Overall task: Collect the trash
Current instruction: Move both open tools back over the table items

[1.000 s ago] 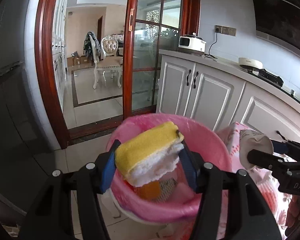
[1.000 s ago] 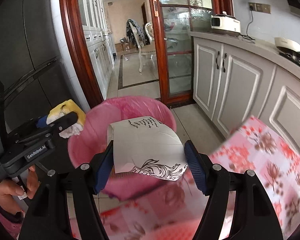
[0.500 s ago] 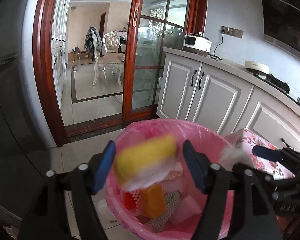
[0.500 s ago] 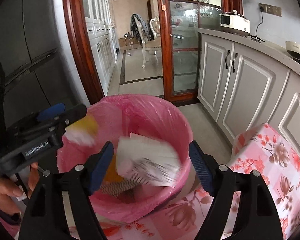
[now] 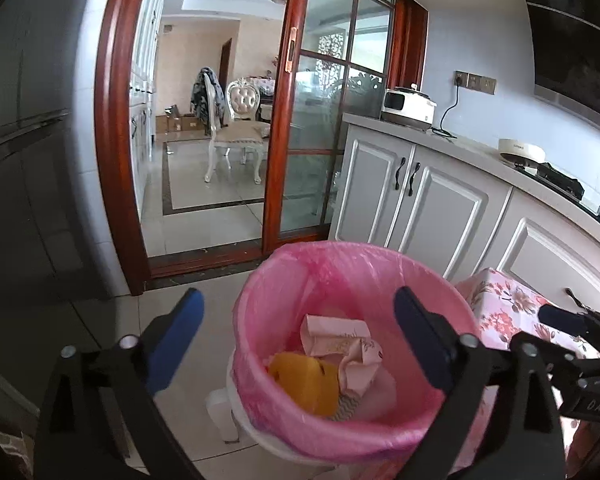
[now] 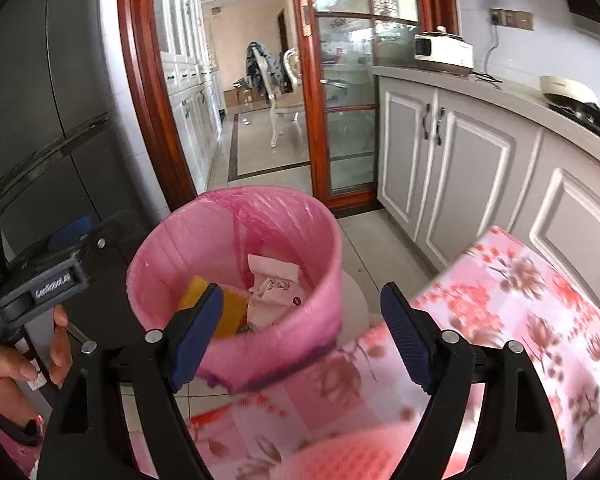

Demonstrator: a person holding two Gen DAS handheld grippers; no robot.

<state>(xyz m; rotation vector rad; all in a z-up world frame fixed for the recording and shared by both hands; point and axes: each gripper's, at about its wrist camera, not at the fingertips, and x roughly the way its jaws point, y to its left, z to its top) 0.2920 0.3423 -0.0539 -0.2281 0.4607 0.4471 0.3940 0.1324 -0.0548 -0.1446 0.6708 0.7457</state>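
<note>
A trash bin with a pink liner (image 5: 340,272) stands on the tiled floor; it also shows in the right wrist view (image 6: 204,240). Inside lie a yellow sponge (image 5: 304,380) and a crumpled paper cup (image 5: 340,344); in the right wrist view the sponge (image 6: 230,312) and paper cup (image 6: 274,284) lie side by side. My left gripper (image 5: 300,344) is open and empty above the bin's near rim. My right gripper (image 6: 302,332) is open and empty over the bin's near edge. The left gripper's body shows at left in the right wrist view (image 6: 52,276).
A table with a pink floral cloth (image 6: 500,320) sits right of the bin, also seen in the left wrist view (image 5: 500,304). White cabinets (image 5: 420,200) run along the right. A dark fridge (image 5: 20,180) is at left. A red-framed glass door (image 5: 284,140) is behind.
Both grippers opened. The sponge dropped from the left gripper and the paper cup from the right gripper into the bin. Both grippers rose a little.
</note>
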